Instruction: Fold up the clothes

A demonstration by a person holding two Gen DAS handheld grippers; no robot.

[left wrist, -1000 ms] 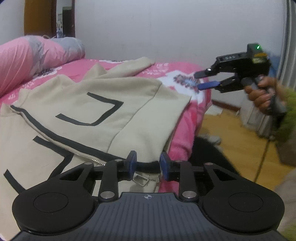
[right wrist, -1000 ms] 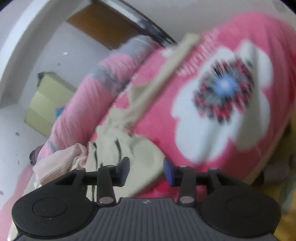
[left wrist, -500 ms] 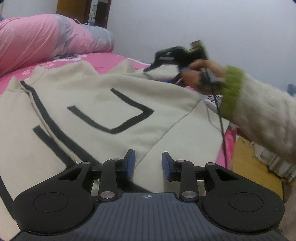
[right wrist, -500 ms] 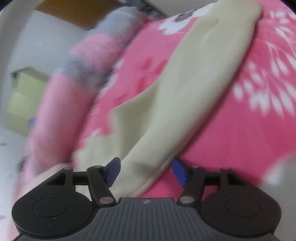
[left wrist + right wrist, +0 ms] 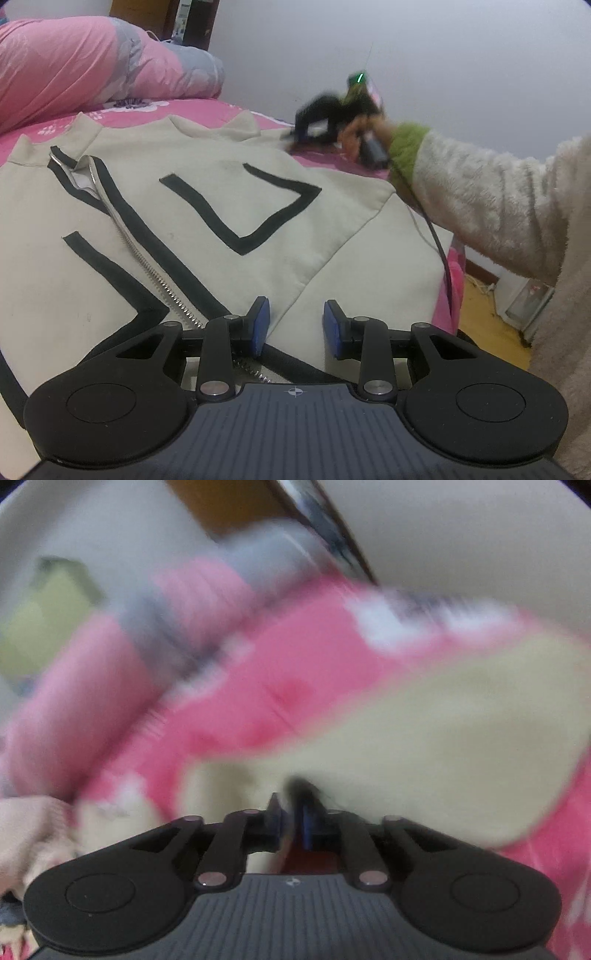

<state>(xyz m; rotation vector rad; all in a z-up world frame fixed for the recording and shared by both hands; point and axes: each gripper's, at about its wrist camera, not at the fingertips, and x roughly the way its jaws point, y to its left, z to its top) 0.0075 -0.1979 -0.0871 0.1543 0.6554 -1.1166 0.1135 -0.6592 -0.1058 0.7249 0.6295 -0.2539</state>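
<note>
While the jacket (image 5: 192,236) lies on the pink bed (image 5: 207,110) by a white wall (image 5: 424,55), the left gripper (image 5: 295,325) gapes empty and the right gripper (image 5: 293,821), jaws just closing, pinches its sleeve (image 5: 424,746).

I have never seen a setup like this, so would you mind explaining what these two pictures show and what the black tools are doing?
There is no robot here: a person holds a two-finger clamp tool in each hand, and each tool carries a wide-angle camera looking forward along its fingers. The sharp picture comes from the left gripper, whose blue pads stand apart over the bottom of a cream zip jacket with black stripes, spread flat on a pink bed. A rolled pink quilt lies at the far side. In that view the person's hand, in a fluffy sleeve, reaches the right gripper to the jacket's far sleeve. The blurred picture is that right gripper's own view: its jaws have just been closing and look pinched on the cream fabric.
</note>
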